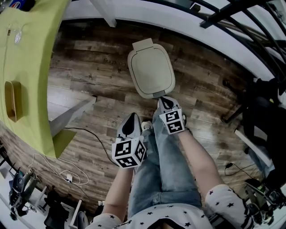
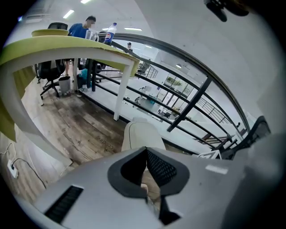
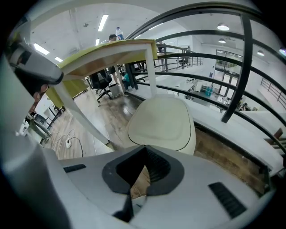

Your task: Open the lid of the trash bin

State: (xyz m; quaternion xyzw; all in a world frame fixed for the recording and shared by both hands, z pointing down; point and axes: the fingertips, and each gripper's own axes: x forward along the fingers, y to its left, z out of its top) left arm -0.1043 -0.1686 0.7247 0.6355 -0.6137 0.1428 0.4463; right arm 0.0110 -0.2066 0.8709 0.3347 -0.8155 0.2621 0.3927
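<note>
**Claws Shut at Edge of Closed Trash Bin**

Chief hazard from here, by the look of it: skidding off the smooth, domed lid [image 1: 151, 69] if prised with a tip pinched this tight. Equally possible: shoving the whole trash bin [image 1: 135, 86] along the wooden floor [image 1: 89, 76] toward the railing [image 1: 237, 11] if pushed flat rather than upward. Also worth guarding against: lifting at the wrong side, given an apparent hinge tab on the far edge and a small dark part on the near one, too small to identify.

Shown in the head view with the right claw [image 1: 164, 100] at the lid's near edge, touching or just short of it, impossible to say which. Jaws pressed together and holding nothing. Borne out in the right gripper view, with the cream lid filling the space just beyond the closed tip. Held farther back and to the left, beside a jeans-clad leg [image 1: 165, 156]: the left claw [image 1: 132, 117], likewise closed tight and empty, aimed at the bin from a short way off. Standing on the floor directly ahead of the person, between the legs and the railing, with a green bench [image 1: 31, 58] well apart to the left: the bin itself, lid flat down, not yet raised.
</note>
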